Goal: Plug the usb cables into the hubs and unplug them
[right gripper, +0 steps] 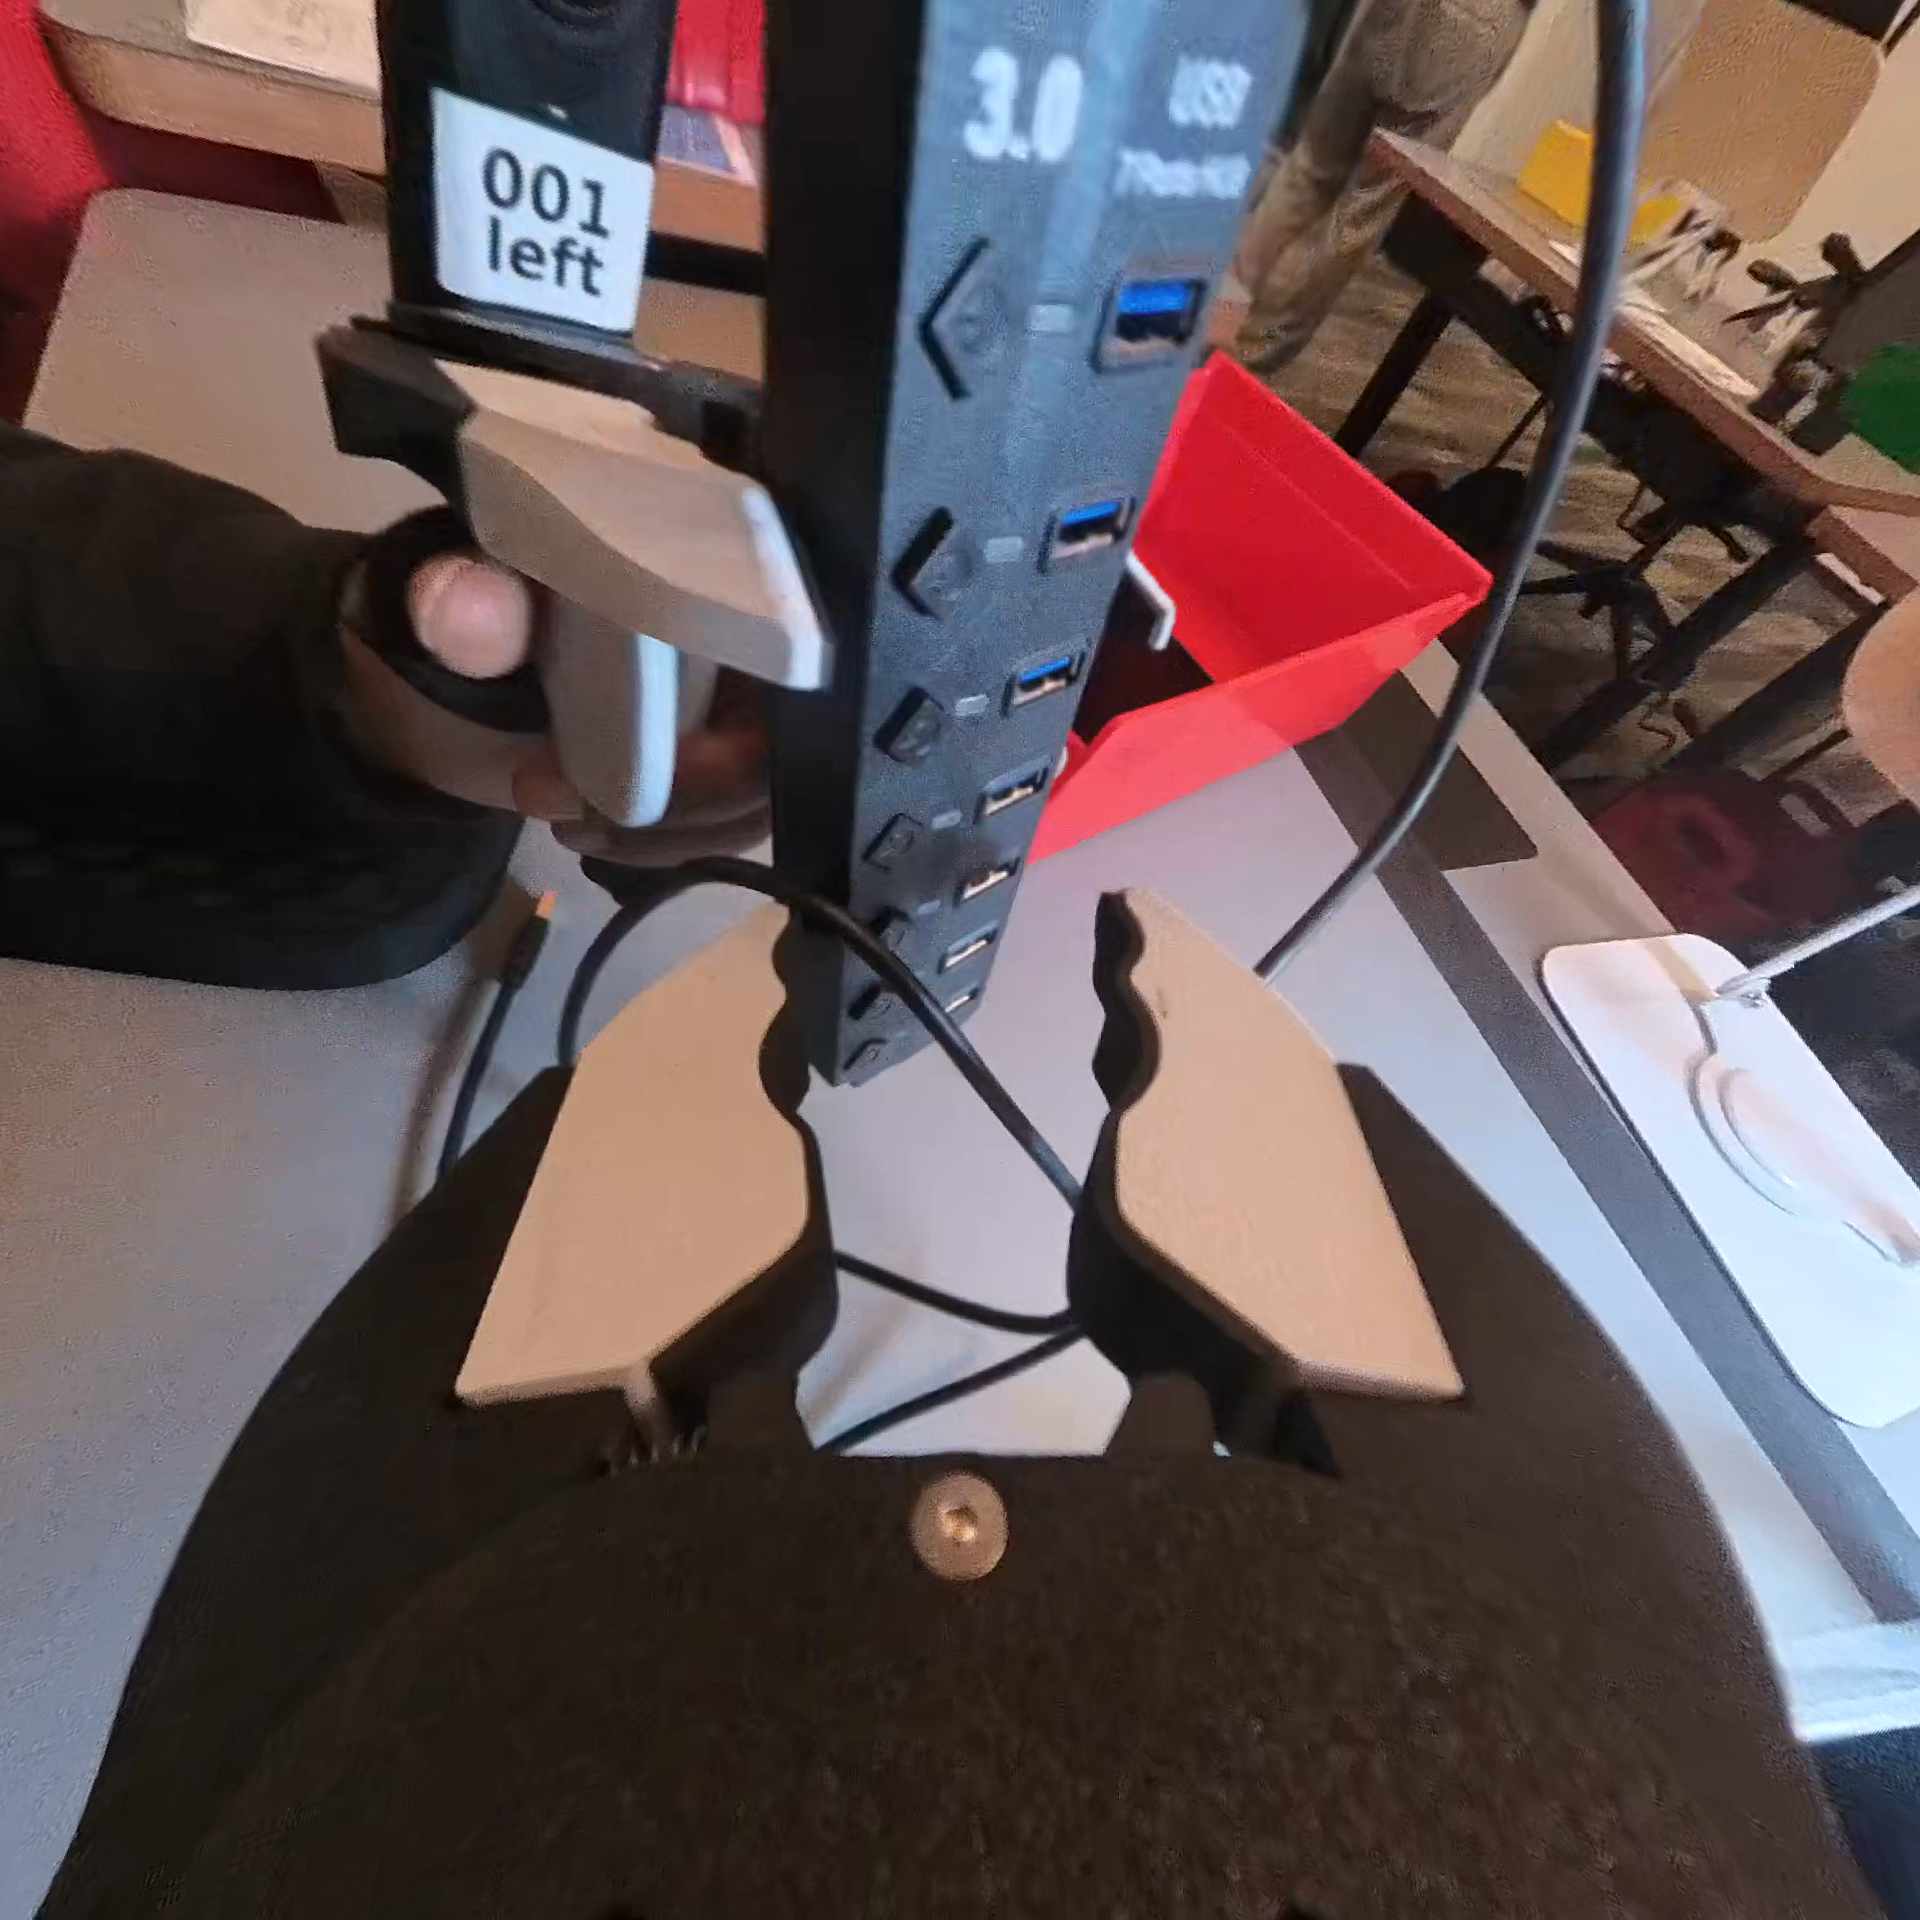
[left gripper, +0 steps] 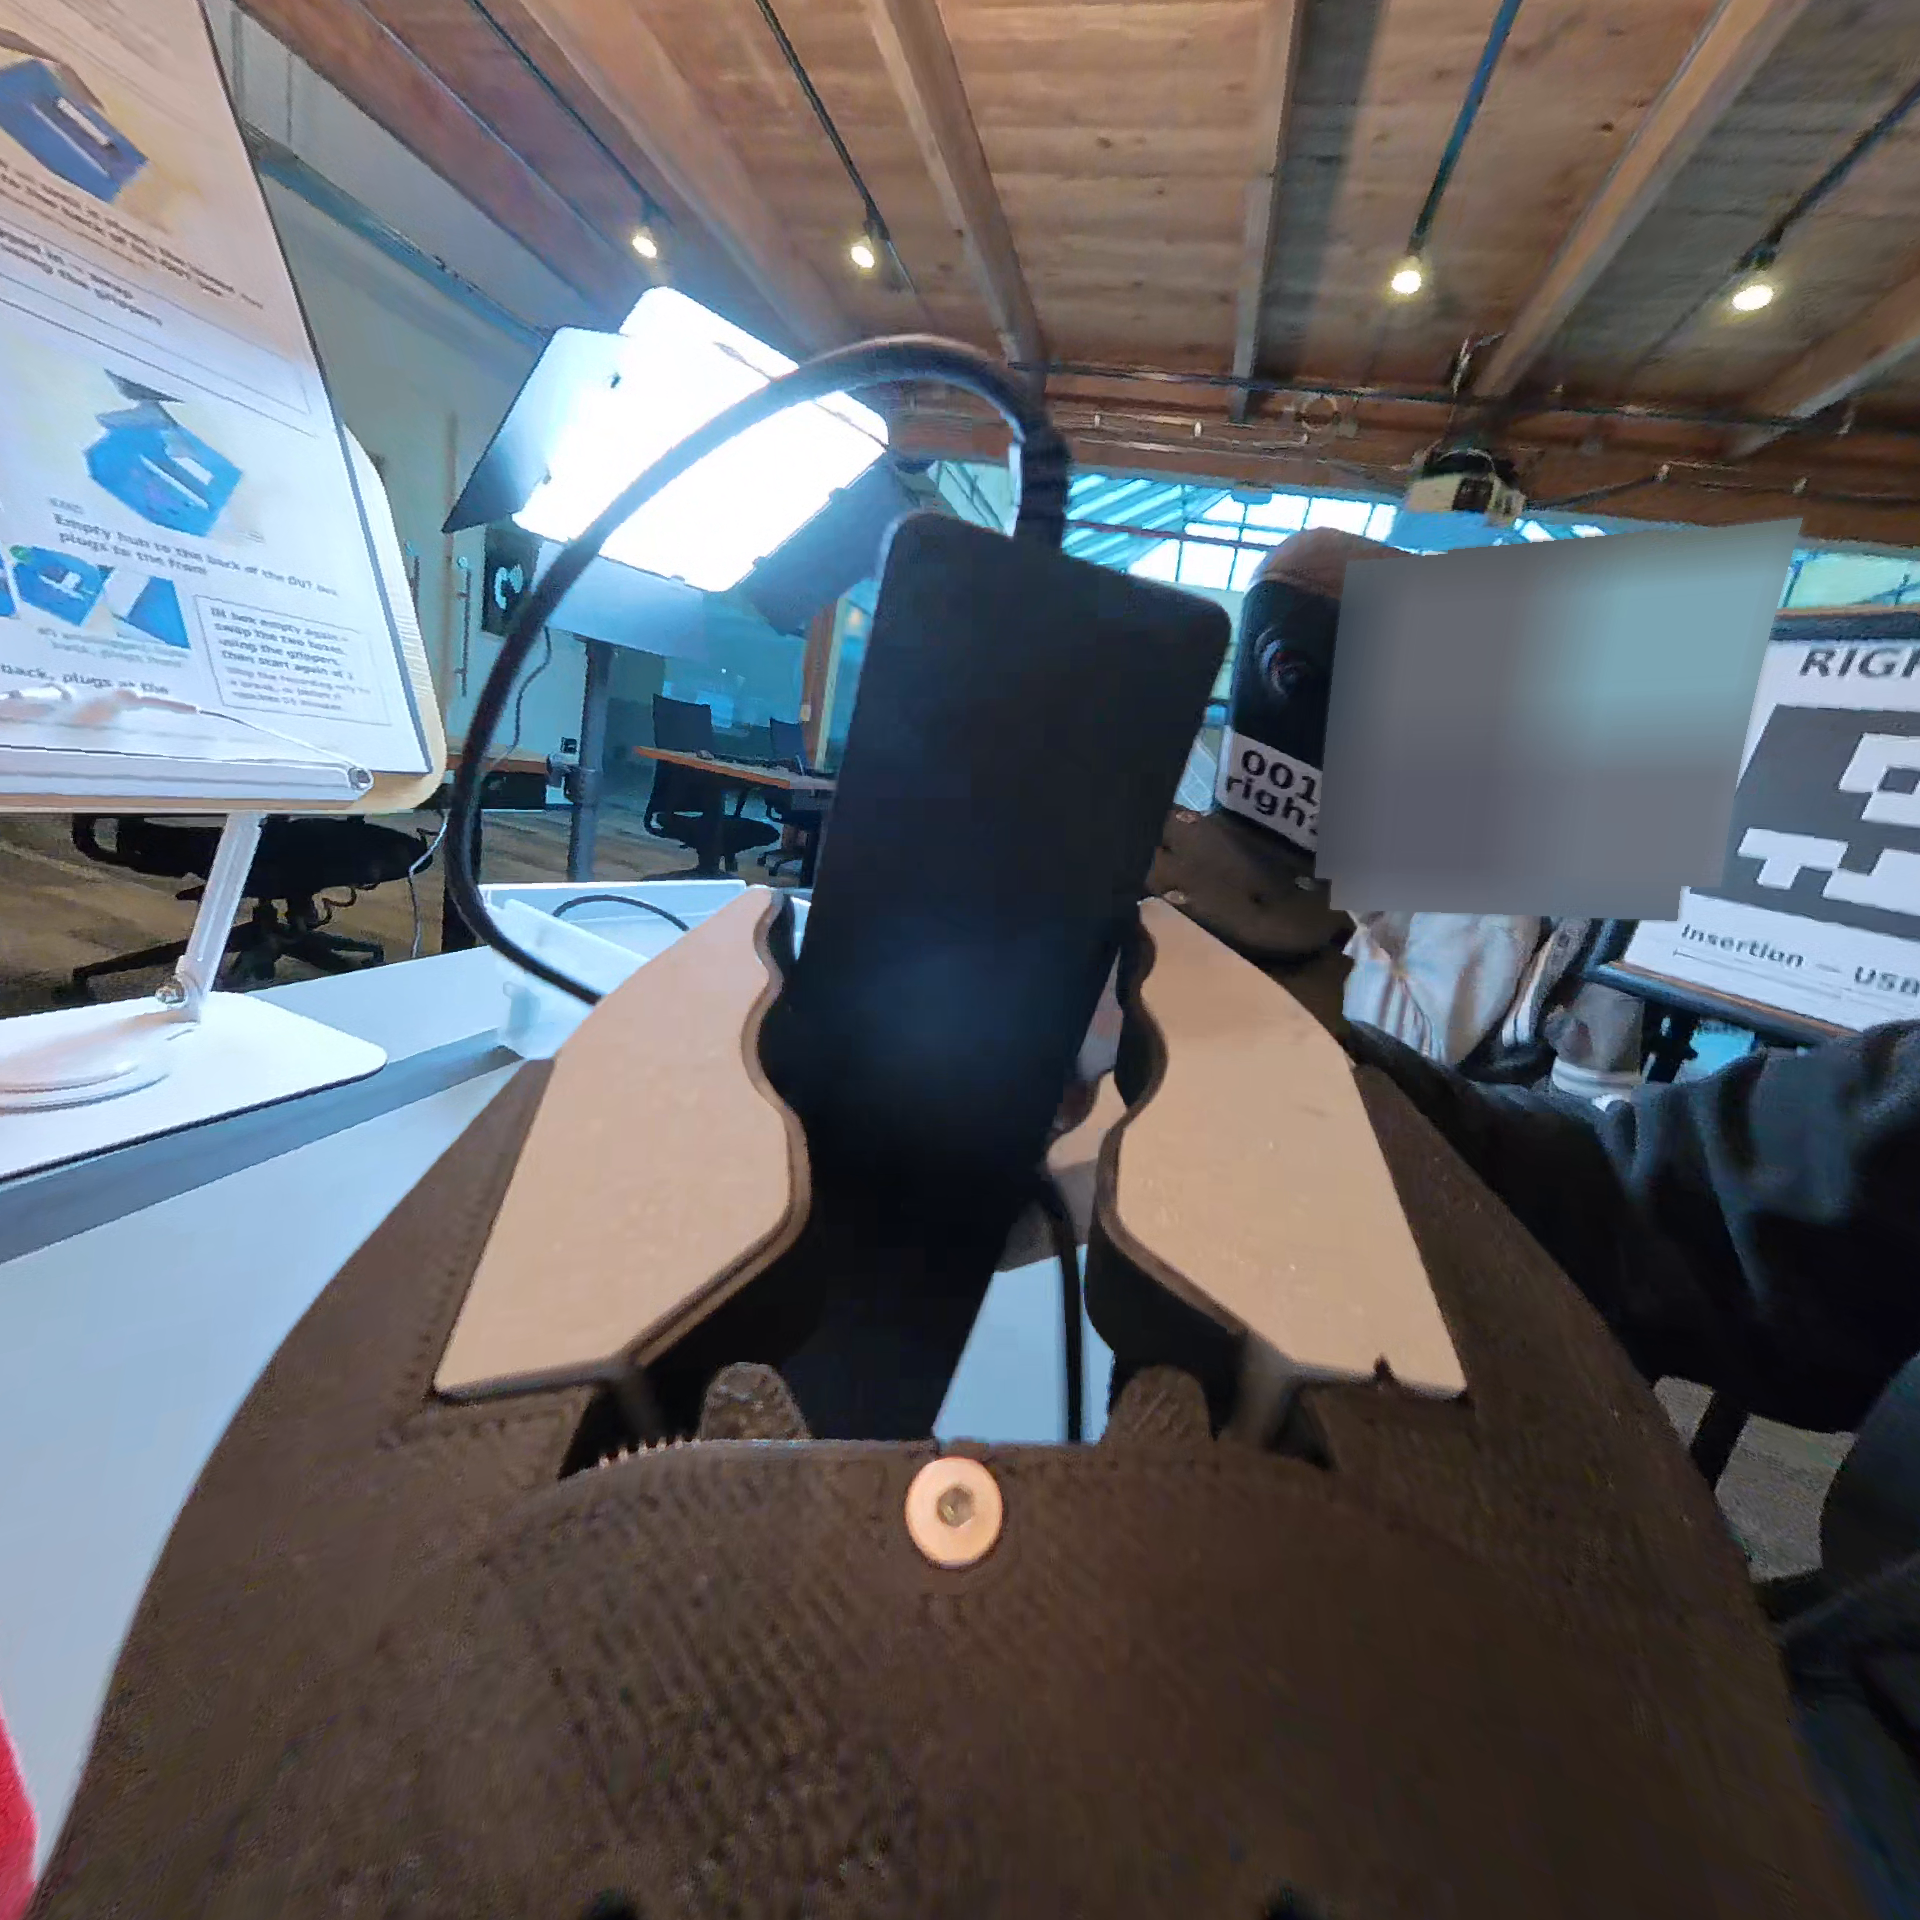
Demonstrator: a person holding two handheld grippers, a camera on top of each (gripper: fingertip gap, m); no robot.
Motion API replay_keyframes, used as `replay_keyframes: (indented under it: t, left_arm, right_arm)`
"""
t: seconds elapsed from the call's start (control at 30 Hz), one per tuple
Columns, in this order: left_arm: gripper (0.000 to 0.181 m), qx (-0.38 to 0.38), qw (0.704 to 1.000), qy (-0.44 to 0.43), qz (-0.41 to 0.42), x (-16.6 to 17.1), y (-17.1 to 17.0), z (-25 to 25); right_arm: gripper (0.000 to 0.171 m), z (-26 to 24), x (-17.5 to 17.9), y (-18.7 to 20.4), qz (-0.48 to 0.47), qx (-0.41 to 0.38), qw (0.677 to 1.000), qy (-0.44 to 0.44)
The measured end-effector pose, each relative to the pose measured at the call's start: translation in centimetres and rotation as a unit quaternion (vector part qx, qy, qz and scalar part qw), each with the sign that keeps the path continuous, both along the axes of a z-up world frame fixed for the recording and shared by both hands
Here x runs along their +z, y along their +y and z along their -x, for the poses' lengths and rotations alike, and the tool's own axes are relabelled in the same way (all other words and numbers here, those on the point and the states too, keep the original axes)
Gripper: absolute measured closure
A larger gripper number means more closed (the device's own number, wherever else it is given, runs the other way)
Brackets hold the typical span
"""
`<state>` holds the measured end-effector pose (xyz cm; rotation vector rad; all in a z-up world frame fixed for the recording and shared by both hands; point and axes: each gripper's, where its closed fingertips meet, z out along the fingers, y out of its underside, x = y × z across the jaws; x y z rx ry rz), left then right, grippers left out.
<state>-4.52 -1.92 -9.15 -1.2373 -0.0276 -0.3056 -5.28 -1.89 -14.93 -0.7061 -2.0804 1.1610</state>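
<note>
Two grippers meet on one long black multi-port USB hub (right gripper: 997, 582): nearest, the right gripper (right gripper: 940, 1023) stands open astride its lower end, empty, with a thin black cable (right gripper: 935, 1023) crossing between its fingers. Farther off, the left gripper (left gripper: 956, 997) clamps the hub upright above the grey table (right gripper: 260, 1143). Closing now could snag that cable, and sideways push may twist the hub in its single grip.

- My left wrist view looks forward and upward along the left gripper (left gripper: 951, 935), close behind the hub (left gripper: 997, 831), toward the ceiling beams (left gripper: 1143, 208).
- My right wrist view tilts down over the table (right gripper: 260, 1143), very near the hub (right gripper: 997, 540).
- Both share the hub, seen from opposite faces.
</note>
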Motion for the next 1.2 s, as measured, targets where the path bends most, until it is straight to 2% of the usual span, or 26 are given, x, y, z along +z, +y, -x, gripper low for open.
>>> replay_keyframes:
  t: [0.1,0.27,0.33,0.4,0.47,0.53,0.67,0.73,0.83,0.87,0.97,1.07,1.2]
  left_arm:
    - [0.12,0.019,0.999,0.028,0.042,-0.7,0.2,0.3]
    - [0.122,0.076,0.994,0.023,0.077,-1.4,-0.2,2.6]
    - [0.123,0.098,0.992,0.021,0.08,-1.6,0.1,2.7]
    - [0.123,0.113,0.989,0.03,0.086,-2.1,0.6,2.3]
    - [0.123,0.14,0.986,0.039,0.077,-1.9,0.5,2.6]
    - [0.122,0.136,0.988,0.026,0.075,-1.8,0.4,2.7]
    - [0.122,0.119,0.991,-0.001,0.053,-1.1,-0.1,2.9]
    - [0.124,0.085,0.995,-0.014,0.05,-1.0,0.2,1.9]
    - [0.123,0.05,0.997,0.002,0.057,-1.2,1.2,-0.4]
    - [0.124,0.056,0.997,0.011,0.051,-1.0,1.3,-0.6]
    - [0.126,0.073,0.994,0.031,0.08,-0.9,1.2,-0.7]
    - [0.13,0.086,0.99,0.059,0.099,-1.0,0.6,-0.2]
    - [0.129,0.112,0.985,0.065,0.11,-1.1,-0.5,1.7]
  right_arm:
    - [0.123,0.5,-0.7,-0.1,0.009,-0.003,1.0,-0.004]
    - [0.138,1.4,-0.8,0.2,0.006,-0.029,0.999,0.024]
    - [0.128,1.2,-1.2,-1.0,0.022,-0.022,0.999,0.008]
    - [0.114,1.8,-1.5,-1.3,0.027,-0.055,0.998,0.022]
    - [0.113,2.6,-1.5,-0.9,0.047,-0.096,0.993,0.046]
    - [0.112,2.9,-1.4,-0.6,0.066,-0.116,0.989,0.056]
    - [0.123,3.2,0.4,0.7,0.021,-0.146,0.978,0.149]
    - [0.128,3.4,1.5,1.8,-0.017,-0.165,0.965,0.201]
    - [0.13,2.8,1.5,1.1,-0.067,-0.136,0.965,0.213]
    - [0.142,2.6,1.7,1.0,-0.096,-0.128,0.959,0.234]
    - [0.145,2.4,2.3,1.5,-0.16,-0.109,0.951,0.242]
    - [0.145,2.2,4.0,3.2,-0.151,-0.099,0.959,0.218]
    - [0.145,2.2,10.8,8.7,-0.146,-0.096,0.962,0.21]
